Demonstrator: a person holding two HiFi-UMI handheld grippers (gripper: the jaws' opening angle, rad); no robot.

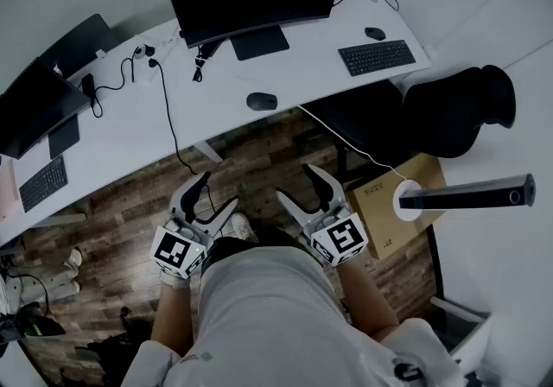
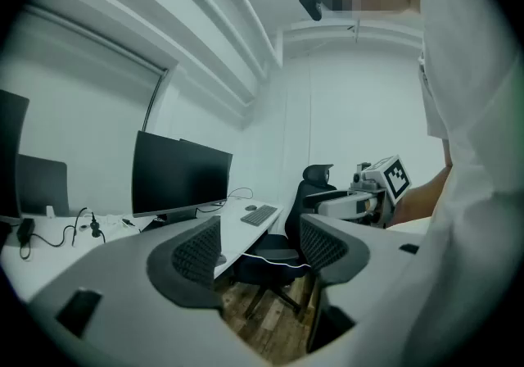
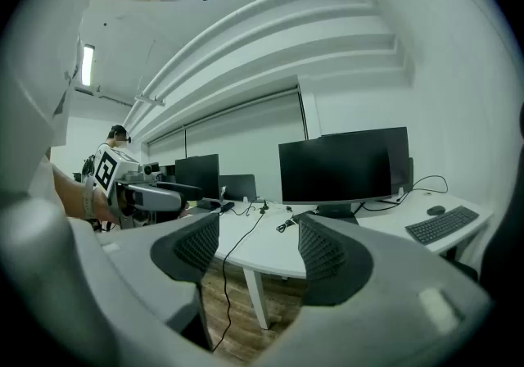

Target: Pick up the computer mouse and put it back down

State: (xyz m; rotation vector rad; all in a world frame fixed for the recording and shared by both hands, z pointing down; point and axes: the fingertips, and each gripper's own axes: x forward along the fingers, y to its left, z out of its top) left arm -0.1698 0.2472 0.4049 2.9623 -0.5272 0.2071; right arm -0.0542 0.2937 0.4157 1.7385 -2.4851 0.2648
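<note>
Approach stage: left hand-held gripper (image 1: 218, 190) and right hand-held gripper (image 1: 294, 182) spread wide, empty, well short of computer mouse (image 1: 262, 101) on worktop (image 1: 302, 74). Next, likely: reach forward, straddle, close.

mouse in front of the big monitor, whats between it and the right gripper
In the head view, nothing stands between the mouse and the right gripper: only a bare strip of white desk, then open wooden floor.

Right tongs (image 3: 258, 251) apart, empty, before desk (image 3: 372, 228)
</note>
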